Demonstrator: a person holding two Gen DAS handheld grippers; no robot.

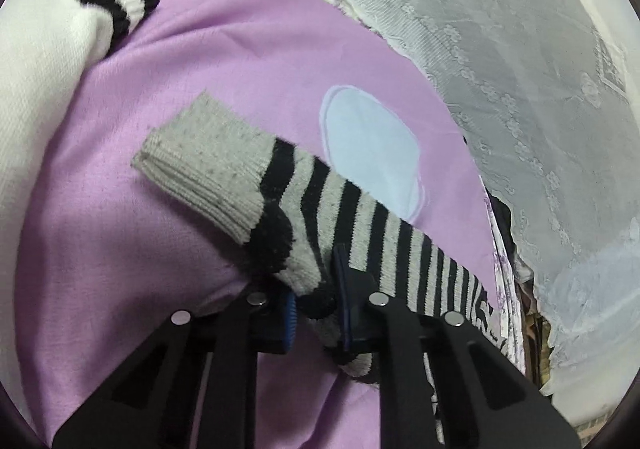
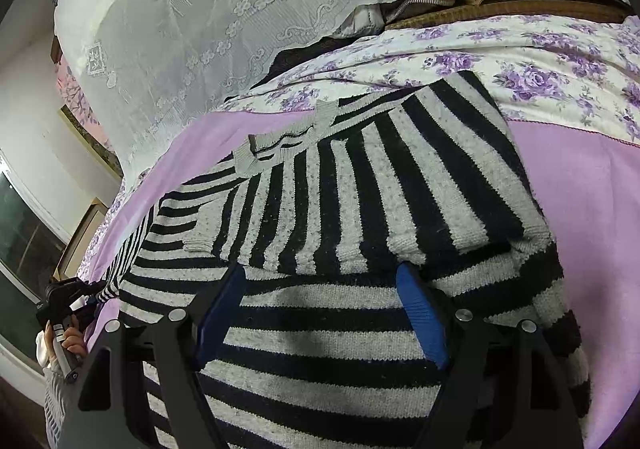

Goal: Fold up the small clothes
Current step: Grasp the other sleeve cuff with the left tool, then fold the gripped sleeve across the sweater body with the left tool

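A small grey-and-black striped knit sweater (image 2: 360, 209) lies on a lilac sheet (image 2: 580, 201). My left gripper (image 1: 314, 309) is shut on its sleeve (image 1: 304, 209), whose plain grey cuff (image 1: 200, 169) hangs free over the sheet. My right gripper (image 2: 320, 293) is open just above the sweater's body, one blue pad (image 2: 420, 313) on each side of a folded-over layer; it grips nothing. In the right wrist view the left gripper (image 2: 68, 297) shows at the far left, holding the stretched sleeve.
A white knit garment with black stripes (image 1: 108, 5) lies at the far left of the lilac sheet (image 1: 120, 289). A pale blue oval patch (image 1: 368, 145) is on the sheet. A floral bedspread (image 2: 520, 61) and a white lace cloth (image 2: 220, 9) lie behind.
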